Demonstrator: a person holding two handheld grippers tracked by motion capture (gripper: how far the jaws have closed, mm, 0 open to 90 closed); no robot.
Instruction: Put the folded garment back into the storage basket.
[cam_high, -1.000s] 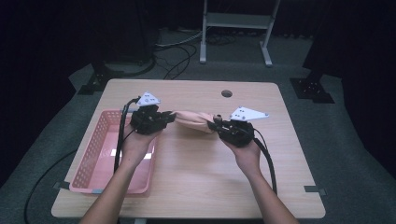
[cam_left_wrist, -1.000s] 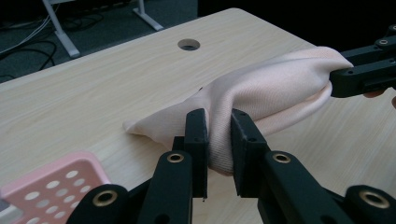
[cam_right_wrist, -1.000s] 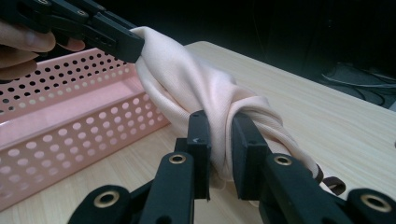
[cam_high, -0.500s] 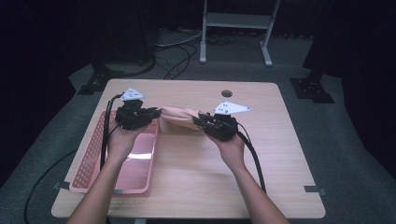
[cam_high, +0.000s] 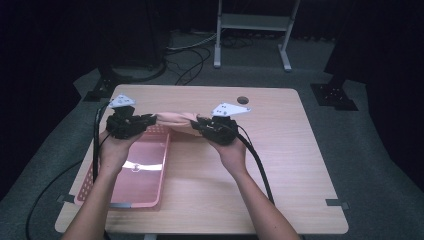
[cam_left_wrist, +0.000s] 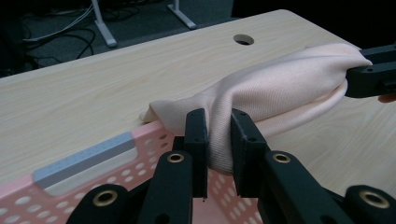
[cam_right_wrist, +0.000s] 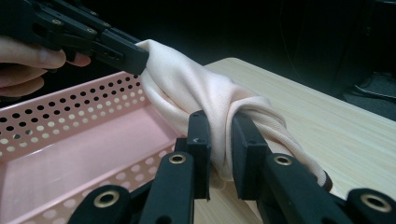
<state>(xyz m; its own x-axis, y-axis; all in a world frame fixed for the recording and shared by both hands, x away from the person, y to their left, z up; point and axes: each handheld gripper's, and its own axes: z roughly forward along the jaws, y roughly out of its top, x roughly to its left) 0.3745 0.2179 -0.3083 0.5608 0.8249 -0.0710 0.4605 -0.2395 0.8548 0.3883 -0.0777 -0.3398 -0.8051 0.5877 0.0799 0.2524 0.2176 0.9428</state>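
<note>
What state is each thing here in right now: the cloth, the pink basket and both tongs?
Pink cloth: bunched, held off the table between both tongs, above the basket's far right corner.
Pink basket: upright on the table, nothing inside.
Left tongs: shut on the cloth.
Right tongs: shut on the cloth.

Room dim, walls lost in darkness. Floor (cam_high: 380, 150) covered in grey carpet. Light wood counter (cam_high: 280, 165) stands centre, with a round cable hole (cam_high: 243, 100) near its far edge. Grey tape marks (cam_high: 336, 203) at its near corners. Beyond it, a white metal frame stand (cam_high: 252, 30) on the floor; black cables (cam_high: 190, 60) lie loose far left. Dark stand bases (cam_high: 332, 95) at far left and far right.
</note>
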